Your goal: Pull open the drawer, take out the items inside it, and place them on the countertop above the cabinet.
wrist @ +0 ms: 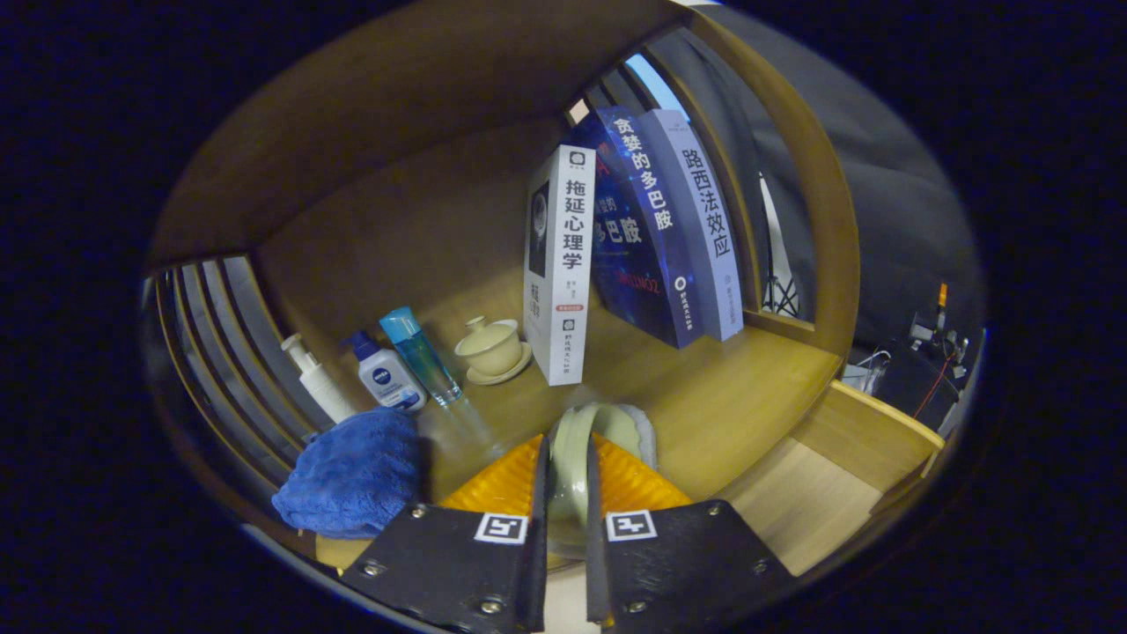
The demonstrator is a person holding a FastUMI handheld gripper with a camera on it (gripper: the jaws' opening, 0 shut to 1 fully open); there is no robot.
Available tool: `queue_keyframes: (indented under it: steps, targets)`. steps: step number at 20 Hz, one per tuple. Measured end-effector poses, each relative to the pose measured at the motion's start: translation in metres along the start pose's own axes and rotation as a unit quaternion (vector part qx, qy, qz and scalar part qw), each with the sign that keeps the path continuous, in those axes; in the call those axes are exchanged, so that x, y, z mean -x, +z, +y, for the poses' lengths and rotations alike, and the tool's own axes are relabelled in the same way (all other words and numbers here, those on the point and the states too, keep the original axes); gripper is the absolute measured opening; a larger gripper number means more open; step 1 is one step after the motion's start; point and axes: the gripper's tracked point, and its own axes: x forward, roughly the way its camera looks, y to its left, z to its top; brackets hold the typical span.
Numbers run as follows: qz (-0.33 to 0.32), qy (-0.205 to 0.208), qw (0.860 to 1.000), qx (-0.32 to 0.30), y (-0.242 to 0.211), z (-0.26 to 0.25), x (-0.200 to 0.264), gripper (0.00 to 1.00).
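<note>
Gripper view. We held the gripper (567, 458) over the wooden countertop (704, 396), its two fingers nearly closed and pressing from either side on the rim of a pale green cup (607, 431), which sat between them with its far edge rising just ahead of the fingertips; whether the cup's base touched the wood we could not tell. Just beside the fingers on the left lay a crumpled blue cloth (352, 475). Beyond it, along the slatted side of the shelf, we saw a row of upright containers: a white pump bottle (315, 380), a small white bottle with a dark blue cap (386, 374) and a clear blue bottle (424, 357) leaning back towards the fingers. Next to these stood a pale lidded tea bowl (489, 345) on its saucer. Beyond the fingers a white book (560, 264) stood upright, and two blue books (669, 220) leaned against each other further right, near the curved wooden frame (823, 202). Below the countertop's right edge we saw the open drawer (819, 502), its light wooden floor showing beside the right finger. Some dark equipment with wires (916, 370) stood well apart, past the frame
</note>
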Motion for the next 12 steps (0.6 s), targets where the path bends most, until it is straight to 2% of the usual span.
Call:
queue_keyframes:
  steps: [2,7,10,12]
  targets:
    - [-0.001,-0.006,1.000,0.017,0.001,-0.002,-0.001,0.28]
    - [0.001,0.014,0.999,0.030,-0.001,0.009,0.000,0.41]
    - [-0.006,0.015,0.999,0.028,0.004,0.009,0.000,0.57]
    - [-0.007,0.029,0.999,0.030,0.004,0.015,0.000,0.57]
